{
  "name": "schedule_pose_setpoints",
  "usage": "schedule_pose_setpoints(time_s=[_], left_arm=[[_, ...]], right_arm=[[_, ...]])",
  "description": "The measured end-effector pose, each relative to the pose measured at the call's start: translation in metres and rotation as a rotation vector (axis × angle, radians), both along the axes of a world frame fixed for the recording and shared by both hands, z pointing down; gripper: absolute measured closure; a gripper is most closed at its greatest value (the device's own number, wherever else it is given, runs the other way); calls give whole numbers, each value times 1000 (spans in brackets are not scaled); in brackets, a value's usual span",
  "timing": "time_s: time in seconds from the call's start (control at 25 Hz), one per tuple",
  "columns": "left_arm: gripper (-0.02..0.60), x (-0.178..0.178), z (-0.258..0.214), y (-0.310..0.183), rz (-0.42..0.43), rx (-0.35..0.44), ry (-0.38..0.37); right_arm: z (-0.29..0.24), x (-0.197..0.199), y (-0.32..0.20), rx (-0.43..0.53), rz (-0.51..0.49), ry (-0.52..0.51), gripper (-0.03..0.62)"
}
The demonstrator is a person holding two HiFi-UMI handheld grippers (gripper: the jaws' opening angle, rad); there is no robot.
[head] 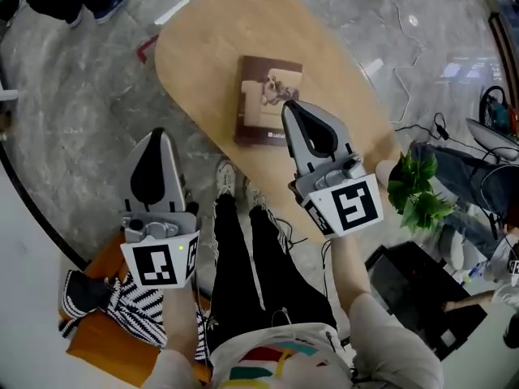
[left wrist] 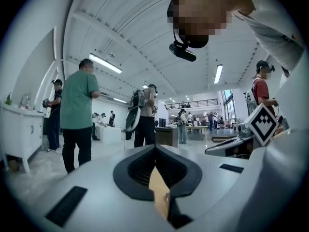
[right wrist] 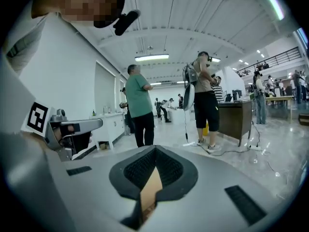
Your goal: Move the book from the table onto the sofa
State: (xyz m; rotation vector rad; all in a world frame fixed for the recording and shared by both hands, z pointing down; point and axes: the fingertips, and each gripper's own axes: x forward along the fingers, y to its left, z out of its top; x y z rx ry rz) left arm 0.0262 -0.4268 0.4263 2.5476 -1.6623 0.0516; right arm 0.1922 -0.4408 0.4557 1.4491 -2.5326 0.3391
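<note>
With the left gripper [head: 159, 136] and right gripper [head: 289, 108] both closed empty, the book [head: 269, 100] looks stiff, fairly light, best pinched by its near edge.

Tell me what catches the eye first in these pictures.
A brown book lies on the oval wooden table. Two grey grippers with black-and-white marker cubes fill the foreground of the head view: the left gripper over the floor, the right gripper with its tip at the book's near edge, both shut. A green plant sits beside the table at the picture's right.
</note>
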Motion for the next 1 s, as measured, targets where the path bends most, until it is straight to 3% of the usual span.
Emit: schedule_pose_setpoints(time_s=[0.2, 0.4, 0.64, 1.0], left_arm=[[575, 5, 113, 11, 0, -124, 21], [575, 12, 192, 34, 21, -220, 4], [575, 12, 236, 46, 12, -288, -6], [575, 8, 244, 49, 1, -320, -21]], right_arm=[[138, -1, 6, -185, -36, 96, 586], [221, 7, 23, -332, -25, 157, 586], [262, 3, 36, -429, -38, 226, 586], [276, -11, 47, -491, -66, 269, 586]])
